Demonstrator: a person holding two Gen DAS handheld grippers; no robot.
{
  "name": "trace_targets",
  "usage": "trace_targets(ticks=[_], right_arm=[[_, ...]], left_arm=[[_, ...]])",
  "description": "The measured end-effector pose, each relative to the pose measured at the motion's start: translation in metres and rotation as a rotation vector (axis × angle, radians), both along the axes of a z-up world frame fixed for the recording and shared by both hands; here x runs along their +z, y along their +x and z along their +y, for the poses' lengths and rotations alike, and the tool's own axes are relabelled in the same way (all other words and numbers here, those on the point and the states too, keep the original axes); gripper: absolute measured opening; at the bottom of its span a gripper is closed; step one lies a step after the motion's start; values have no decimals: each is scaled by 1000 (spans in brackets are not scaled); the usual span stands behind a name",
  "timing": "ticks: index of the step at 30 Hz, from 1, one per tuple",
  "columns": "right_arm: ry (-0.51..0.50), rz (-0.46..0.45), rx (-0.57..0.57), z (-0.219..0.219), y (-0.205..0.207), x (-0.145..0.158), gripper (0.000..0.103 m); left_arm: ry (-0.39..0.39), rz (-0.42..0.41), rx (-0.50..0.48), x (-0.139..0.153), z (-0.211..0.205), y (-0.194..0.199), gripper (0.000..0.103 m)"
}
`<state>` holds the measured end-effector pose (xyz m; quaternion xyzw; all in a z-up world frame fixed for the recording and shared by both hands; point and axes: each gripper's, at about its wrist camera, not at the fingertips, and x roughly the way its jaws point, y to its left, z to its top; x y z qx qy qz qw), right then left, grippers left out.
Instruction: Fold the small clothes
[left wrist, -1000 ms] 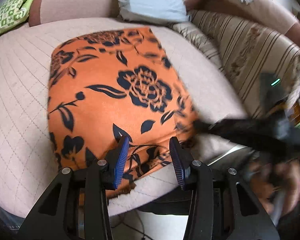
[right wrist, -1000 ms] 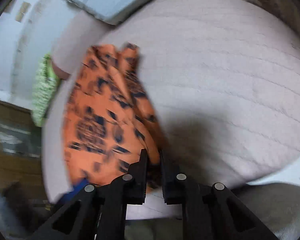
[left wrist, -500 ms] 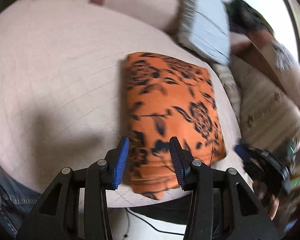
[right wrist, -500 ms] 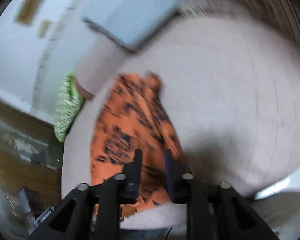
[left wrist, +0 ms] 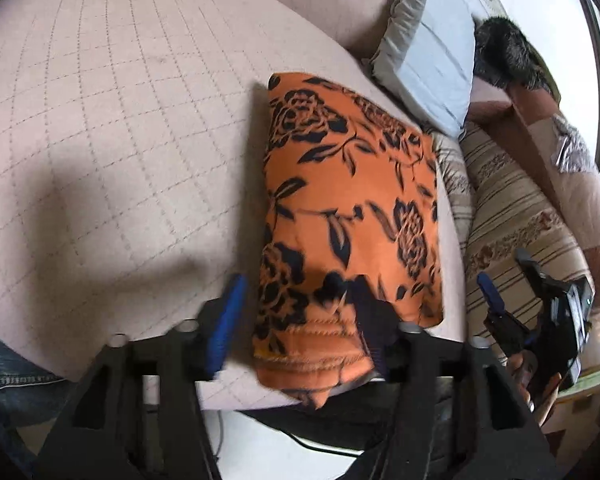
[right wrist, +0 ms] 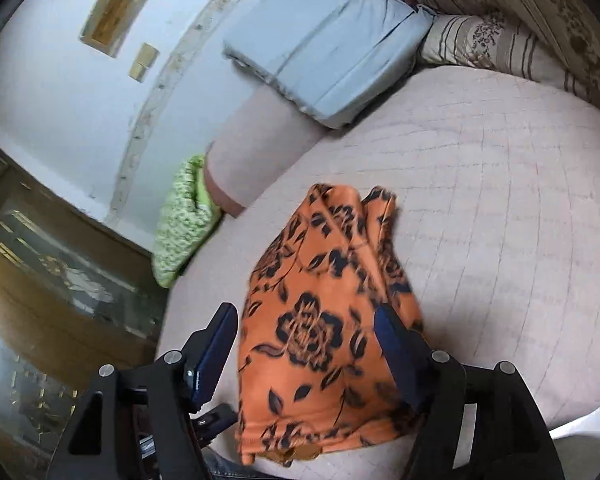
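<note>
An orange garment with a black flower print (left wrist: pixel 348 208) lies folded on the quilted pink cushion (left wrist: pixel 112 140). My left gripper (left wrist: pixel 296 320) is open, its jaws astride the garment's near hem. In the right wrist view the same garment (right wrist: pixel 324 320) lies flat with a rumpled far end. My right gripper (right wrist: pixel 308 344) is open above its near part, holding nothing. The right gripper also shows in the left wrist view (left wrist: pixel 496 304), off the cushion's right edge.
A light blue pillow (left wrist: pixel 432 52) and a pink bolster (right wrist: pixel 256 136) lie at the back. A striped sofa cover (left wrist: pixel 512 208) is to the right, with a person (left wrist: pixel 560 152) lying there. A green patterned cloth (right wrist: pixel 180 220) sits at the cushion's left end.
My right gripper has opened and let go of the garment, which now lies folded narrower. My left gripper has swung so the garment sits between its jaws.
</note>
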<state>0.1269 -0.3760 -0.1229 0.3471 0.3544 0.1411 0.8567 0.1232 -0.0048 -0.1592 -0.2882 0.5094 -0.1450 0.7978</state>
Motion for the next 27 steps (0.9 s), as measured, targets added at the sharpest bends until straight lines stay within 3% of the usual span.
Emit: trace_targets(ticks=[6,10,13,16,21,22,24,25,27], right_arm=[[-10,69,105,-3,62,2,69],[25,197,149,-4,119,-35,69],[74,302,173,-1,130,-68,69],[-11,414,243,10,131,-94,69],[107,403,216,-3,133,-102,69],[105,408,216,-1,135,-104,67],[35,413,247,9,137,-100,46],[31,423,258,13,136,-100,36],[38,403,276,17,130,-93,31]], left_arm=[[-22,12,18,2,0,43,62],[-45,74,8,-16,-1,82,62],[-94,105,-12,-32,0,102,62],[-125,122,-31,-38,-3,115,64],[-167,152,-34,-41,-7,141,64],[-175,160,-37,-43,-9,146,55],[-142,177,-96,-39,-17,155,30],[-125,159,-102,-29,-17,155,26],[-155,110,-125,-11,-13,152,25]])
